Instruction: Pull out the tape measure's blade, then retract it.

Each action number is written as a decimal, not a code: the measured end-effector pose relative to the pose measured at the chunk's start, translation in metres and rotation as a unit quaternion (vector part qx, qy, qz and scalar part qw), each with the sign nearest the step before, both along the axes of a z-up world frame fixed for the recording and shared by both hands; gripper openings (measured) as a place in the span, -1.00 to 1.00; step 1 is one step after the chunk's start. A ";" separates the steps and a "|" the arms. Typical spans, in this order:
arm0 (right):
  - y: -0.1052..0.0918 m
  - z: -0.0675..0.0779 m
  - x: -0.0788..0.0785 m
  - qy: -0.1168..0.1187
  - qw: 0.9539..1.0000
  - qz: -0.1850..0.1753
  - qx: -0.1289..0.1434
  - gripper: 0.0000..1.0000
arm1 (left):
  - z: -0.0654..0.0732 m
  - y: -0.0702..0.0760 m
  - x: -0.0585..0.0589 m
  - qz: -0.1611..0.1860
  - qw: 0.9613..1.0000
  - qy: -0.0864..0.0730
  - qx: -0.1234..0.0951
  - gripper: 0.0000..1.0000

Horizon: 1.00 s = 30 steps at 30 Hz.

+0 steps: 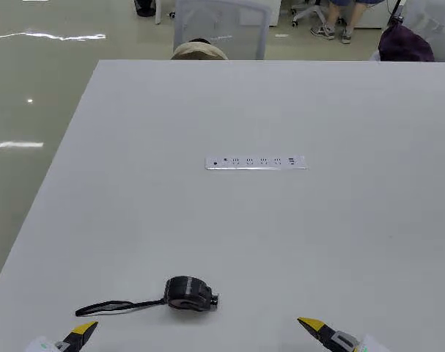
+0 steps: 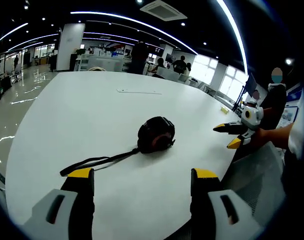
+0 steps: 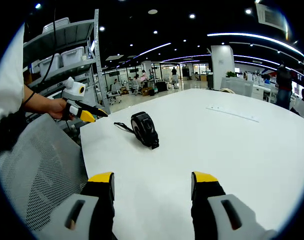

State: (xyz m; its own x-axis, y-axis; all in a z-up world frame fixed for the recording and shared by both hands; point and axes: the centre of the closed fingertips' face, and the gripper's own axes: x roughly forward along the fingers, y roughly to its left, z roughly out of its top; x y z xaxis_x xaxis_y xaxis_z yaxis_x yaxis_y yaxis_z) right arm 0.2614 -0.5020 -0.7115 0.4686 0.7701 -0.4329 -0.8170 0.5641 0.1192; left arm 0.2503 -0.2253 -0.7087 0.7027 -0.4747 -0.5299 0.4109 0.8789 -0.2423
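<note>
Site: white bench (image 1: 281,235), glossy floor (image 1: 31,110) to its left, grey chair (image 1: 222,26) at the far end.
Tape measure (image 1: 189,293): dark, rounded case, sat on the bench close to the near edge, seemingly upright on its narrow base.
Long axis: ran left to right in the head view, roughly along the near edge of the bench.
Heading: hook end (image 1: 214,298) pointed right, toward the right gripper's side; blade was inside the case.
Strap (image 1: 116,306): black loop, trailed flat on the bench from the case's left end, toward the left gripper's side.
Left gripper (image 2: 142,175): yellow-tipped fingers (image 2: 206,174) stood spread wide with bare bench between them; aimed at the tape measure and well short of it, near the strap's loop end.
Right gripper (image 3: 150,177): fingers likewise parted and gripped nothing; aimed across the bench with the case ahead and to its left, well apart.
Spacing: case lay between the two grippers, nearer the left one in the head view, touching neither.
Power strip (image 1: 255,163): white, flat at mid-bench, long axis left to right, far beyond the case.
Writing: dark marks on the power strip and a greyish patch on the case, both too small to read.
</note>
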 end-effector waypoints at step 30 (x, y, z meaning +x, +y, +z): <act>-0.004 0.002 -0.009 0.002 1.000 -0.021 -0.004 0.20 | 0.001 -0.003 -0.017 -0.011 1.000 -0.014 -0.015 0.58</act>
State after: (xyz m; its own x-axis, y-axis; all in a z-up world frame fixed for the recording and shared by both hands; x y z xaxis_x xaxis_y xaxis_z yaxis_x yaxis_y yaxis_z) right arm 0.2521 -0.5056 -0.7092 0.4986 0.7460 -0.4415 -0.7922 0.5989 0.1173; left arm 0.2332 -0.2285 -0.7074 0.7054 -0.5058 -0.4966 0.4377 0.8619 -0.2560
